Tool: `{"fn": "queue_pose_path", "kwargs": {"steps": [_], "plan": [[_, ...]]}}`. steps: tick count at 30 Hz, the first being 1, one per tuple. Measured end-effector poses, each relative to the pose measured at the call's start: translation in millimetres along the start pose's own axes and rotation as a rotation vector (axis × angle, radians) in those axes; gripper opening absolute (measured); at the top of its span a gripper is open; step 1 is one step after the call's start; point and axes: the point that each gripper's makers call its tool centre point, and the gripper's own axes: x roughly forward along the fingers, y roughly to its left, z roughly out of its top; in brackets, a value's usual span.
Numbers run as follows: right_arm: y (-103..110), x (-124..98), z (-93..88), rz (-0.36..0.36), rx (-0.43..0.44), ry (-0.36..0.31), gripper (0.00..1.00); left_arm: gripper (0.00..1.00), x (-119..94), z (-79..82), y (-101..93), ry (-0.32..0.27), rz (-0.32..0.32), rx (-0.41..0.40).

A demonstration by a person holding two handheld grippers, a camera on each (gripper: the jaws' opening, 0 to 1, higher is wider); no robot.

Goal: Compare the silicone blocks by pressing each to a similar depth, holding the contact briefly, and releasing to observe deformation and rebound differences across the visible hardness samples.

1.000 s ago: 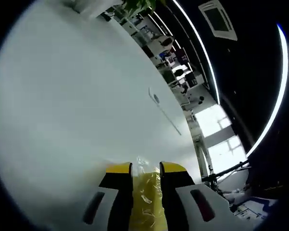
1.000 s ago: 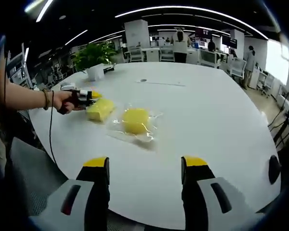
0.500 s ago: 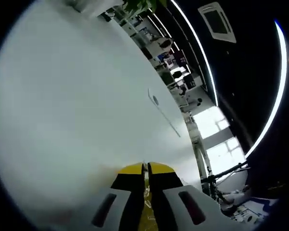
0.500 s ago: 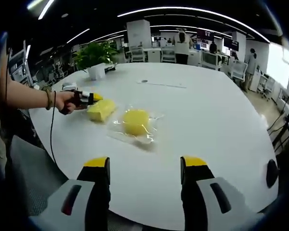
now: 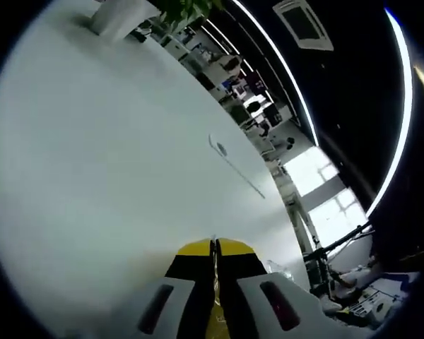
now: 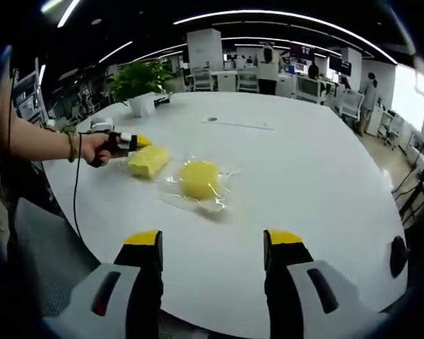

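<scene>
Two yellow silicone blocks lie on the white table (image 6: 304, 169): a rectangular block (image 6: 148, 161) on the left and a rounder block (image 6: 199, 176) in crinkled clear wrap beside it. A hand holds my left gripper (image 6: 138, 141) against the rectangular block's far left end. In the left gripper view that gripper (image 5: 213, 247) has its jaws pressed together, with a sliver of the yellow block (image 5: 216, 321) between them lower down. My right gripper (image 6: 213, 240) hovers open over the table's near edge, well short of both blocks, with nothing between its fingers.
A potted plant (image 6: 138, 88) stands at the table's far left, also seen as the plant pot (image 5: 120, 14). A small round insert (image 6: 211, 119) and a thin strip sit mid-table. Office desks and people fill the background. The table's right half is bare.
My left gripper's jaws, open around the wrapped yellow block a second ago, have closed together on it. The left camera tilted slightly. The right gripper and both blocks stayed put.
</scene>
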Motion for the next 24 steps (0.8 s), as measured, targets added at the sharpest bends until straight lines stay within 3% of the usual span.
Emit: {"fn": "queue_pose_path", "kwargs": {"steps": [15,24], "plan": [[3.5,-2.3,5.4,0.015,-0.017,-0.023,0.51,0.0,-7.0,2.9,-32.4,0.018,-0.015,0.166],[7.8,-2.7,8.5,0.026,-0.028,-0.04,0.5,0.0,-13.8,2.3,-57.6,0.025,-0.068,0.291]]}}
